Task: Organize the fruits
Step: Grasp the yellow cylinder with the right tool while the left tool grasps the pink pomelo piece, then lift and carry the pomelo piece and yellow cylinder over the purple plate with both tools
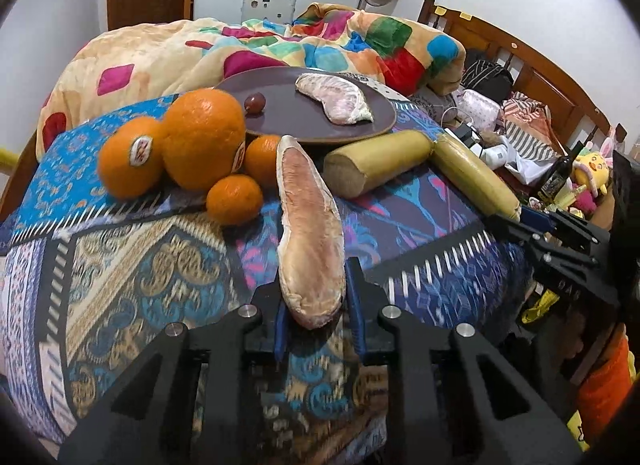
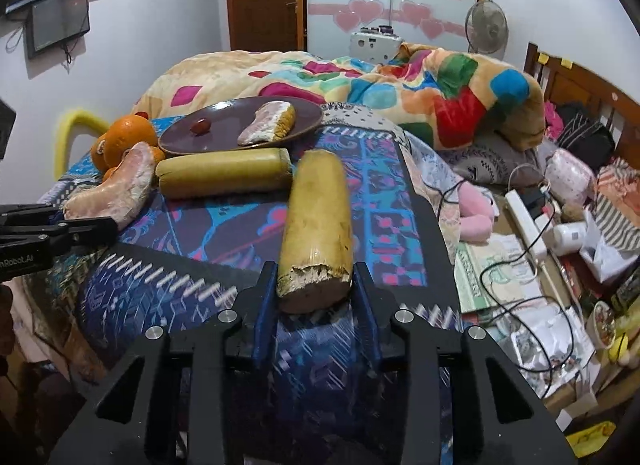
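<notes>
Gripping near ends: left gripper [image 1: 316,317] jaws clamped on pomelo segment [image 1: 310,225], right gripper [image 2: 316,297] jaws on sugarcane piece [image 2: 318,221], long axes pointing toward purple plate [image 1: 280,115].

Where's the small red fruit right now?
The red fruit lies on the left part of the purple plate, apart from the pomelo wedge and just behind the big orange.
</notes>
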`<state>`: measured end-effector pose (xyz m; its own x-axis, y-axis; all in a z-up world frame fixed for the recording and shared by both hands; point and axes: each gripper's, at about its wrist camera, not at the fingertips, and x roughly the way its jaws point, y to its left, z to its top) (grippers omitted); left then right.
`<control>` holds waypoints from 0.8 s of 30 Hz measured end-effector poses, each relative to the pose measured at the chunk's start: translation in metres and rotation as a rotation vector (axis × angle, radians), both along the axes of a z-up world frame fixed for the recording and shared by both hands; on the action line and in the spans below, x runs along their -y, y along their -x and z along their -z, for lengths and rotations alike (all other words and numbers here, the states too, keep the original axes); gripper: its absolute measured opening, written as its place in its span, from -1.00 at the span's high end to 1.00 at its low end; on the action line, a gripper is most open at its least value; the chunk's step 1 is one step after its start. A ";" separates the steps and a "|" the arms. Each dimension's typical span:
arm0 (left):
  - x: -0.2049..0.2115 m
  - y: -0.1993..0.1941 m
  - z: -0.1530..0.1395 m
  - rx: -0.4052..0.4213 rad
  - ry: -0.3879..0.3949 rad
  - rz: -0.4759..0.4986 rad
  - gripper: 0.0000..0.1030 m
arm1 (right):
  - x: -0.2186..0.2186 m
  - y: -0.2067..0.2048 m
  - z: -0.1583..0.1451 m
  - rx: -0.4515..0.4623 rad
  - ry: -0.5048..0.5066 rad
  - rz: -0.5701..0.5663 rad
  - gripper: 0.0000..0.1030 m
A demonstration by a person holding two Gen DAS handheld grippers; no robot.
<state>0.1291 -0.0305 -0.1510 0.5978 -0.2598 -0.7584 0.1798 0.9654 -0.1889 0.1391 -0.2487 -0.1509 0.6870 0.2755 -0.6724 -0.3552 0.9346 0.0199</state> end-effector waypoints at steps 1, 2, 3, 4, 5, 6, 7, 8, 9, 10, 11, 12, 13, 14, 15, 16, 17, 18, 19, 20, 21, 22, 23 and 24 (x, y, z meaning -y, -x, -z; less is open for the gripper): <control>-0.001 0.003 -0.001 -0.003 -0.001 0.001 0.52 | 0.004 0.003 0.000 -0.004 -0.004 -0.002 0.35; -0.001 0.007 -0.001 -0.007 -0.007 0.002 0.52 | 0.005 0.004 -0.001 -0.003 -0.001 -0.003 0.35; -0.001 0.010 -0.002 -0.011 -0.014 0.006 0.52 | 0.006 0.007 0.000 0.001 0.009 -0.005 0.35; 0.000 0.013 -0.003 -0.014 -0.026 0.013 0.51 | 0.006 0.010 0.000 0.005 0.021 -0.008 0.35; 0.001 0.013 -0.003 -0.017 -0.039 0.016 0.51 | 0.006 0.011 -0.001 0.008 0.029 -0.011 0.35; 0.002 0.013 -0.004 -0.022 -0.052 0.022 0.51 | 0.005 0.012 -0.001 0.008 0.039 -0.016 0.35; 0.004 0.011 -0.004 -0.024 -0.063 0.026 0.51 | 0.004 0.012 -0.001 0.003 0.044 -0.017 0.34; 0.006 0.010 -0.004 -0.023 -0.080 0.026 0.49 | 0.004 0.010 -0.002 -0.002 0.040 -0.017 0.34; 0.008 0.008 -0.004 -0.023 -0.093 0.027 0.48 | 0.005 0.008 -0.003 -0.009 0.032 -0.019 0.34; 0.010 0.005 -0.004 -0.025 -0.106 0.029 0.47 | 0.006 0.005 -0.003 -0.020 0.020 -0.025 0.34; 0.012 0.002 -0.003 -0.027 -0.118 0.030 0.46 | 0.007 0.003 -0.004 -0.026 0.014 -0.028 0.34; 0.013 -0.001 -0.002 -0.029 -0.125 0.030 0.46 | 0.007 0.000 -0.004 -0.037 0.006 -0.031 0.34; 0.014 -0.005 -0.001 -0.031 -0.127 0.031 0.45 | 0.007 -0.006 -0.004 -0.053 0.000 -0.037 0.33; 0.014 -0.008 0.000 -0.031 -0.125 0.032 0.44 | 0.006 -0.009 -0.003 -0.065 -0.002 -0.042 0.33; 0.014 -0.011 0.000 -0.031 -0.123 0.033 0.44 | 0.006 -0.012 -0.003 -0.075 -0.003 -0.048 0.33; 0.015 -0.013 0.000 -0.031 -0.121 0.033 0.42 | 0.004 -0.018 -0.002 -0.092 -0.002 -0.056 0.32; 0.015 -0.015 0.000 -0.030 -0.120 0.031 0.40 | 0.004 -0.022 -0.002 -0.099 -0.001 -0.061 0.32; 0.015 -0.017 0.001 -0.030 -0.119 0.029 0.39 | 0.003 -0.024 -0.002 -0.105 0.003 -0.064 0.31; 0.015 -0.019 0.001 -0.027 -0.118 0.027 0.37 | 0.001 -0.029 -0.002 -0.111 0.010 -0.069 0.31; 0.015 -0.021 0.001 -0.025 -0.118 0.025 0.36 | 0.000 -0.029 -0.003 -0.111 0.015 -0.071 0.31; 0.014 -0.022 0.002 -0.022 -0.116 0.024 0.36 | -0.002 -0.032 -0.003 -0.110 0.023 -0.074 0.31; 0.014 -0.023 0.002 -0.019 -0.115 0.024 0.34 | -0.004 -0.034 -0.003 -0.108 0.032 -0.076 0.30; 0.015 -0.024 0.002 -0.015 -0.114 0.025 0.33 | -0.005 -0.036 -0.002 -0.107 0.039 -0.078 0.30; 0.015 -0.025 0.003 -0.010 -0.114 0.025 0.33 | -0.007 -0.037 -0.001 -0.106 0.048 -0.079 0.30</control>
<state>0.1540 -0.0451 -0.1537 0.5844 -0.1863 -0.7898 0.2026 0.9760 -0.0803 0.1765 -0.2419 -0.1494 0.5886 0.2922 -0.7538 -0.4263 0.9044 0.0177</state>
